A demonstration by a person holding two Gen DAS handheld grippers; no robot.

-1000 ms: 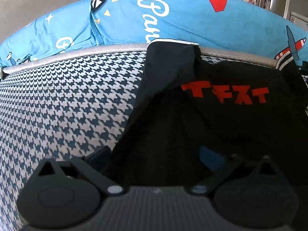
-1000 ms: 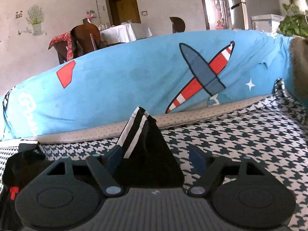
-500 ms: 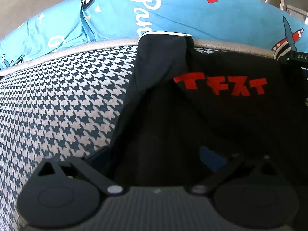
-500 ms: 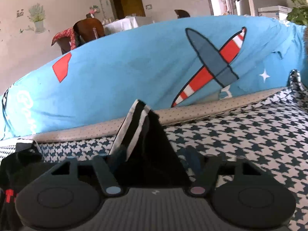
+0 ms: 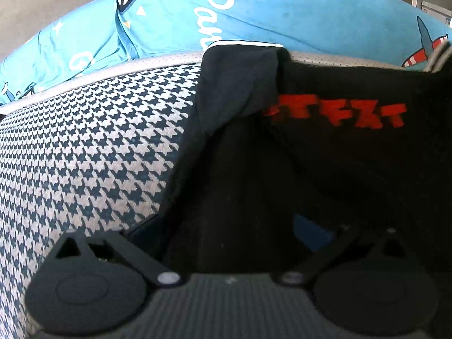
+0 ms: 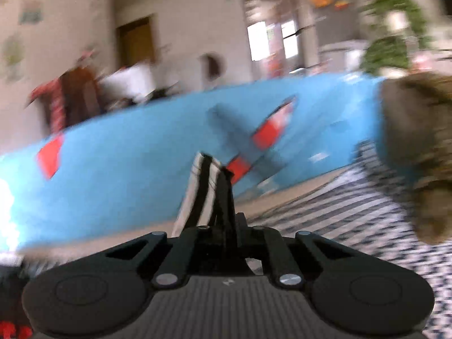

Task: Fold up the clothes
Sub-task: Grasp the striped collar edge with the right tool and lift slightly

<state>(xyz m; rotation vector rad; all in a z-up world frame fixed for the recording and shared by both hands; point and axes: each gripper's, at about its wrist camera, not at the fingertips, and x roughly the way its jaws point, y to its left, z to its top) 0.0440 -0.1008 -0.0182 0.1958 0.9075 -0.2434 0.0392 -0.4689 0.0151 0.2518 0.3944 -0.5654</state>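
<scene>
The left gripper (image 5: pixel 234 226) had its jaws spread around the black garment (image 5: pixel 325 169), which lay on the houndstooth surface (image 5: pixel 93 147) ahead. The right gripper (image 6: pixel 223 226) had its jaws pressed together on the garment's striped edge (image 6: pixel 197 186). Beyond both rose a blue printed cushion (image 5: pixel 268 14). The room behind was smeared by blur; a brownish mass (image 6: pixel 418 152) to the right was unidentifiable.

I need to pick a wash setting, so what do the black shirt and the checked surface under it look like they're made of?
The black shirt looks like soft matte knit, probably cotton jersey: it drapes in limp folds, and the red lettering sits flat like a print. The checked surface looks like woven upholstery fabric, its houndstooth pattern showing a coarse, dull weave. Exact fibres can't be told.
</scene>
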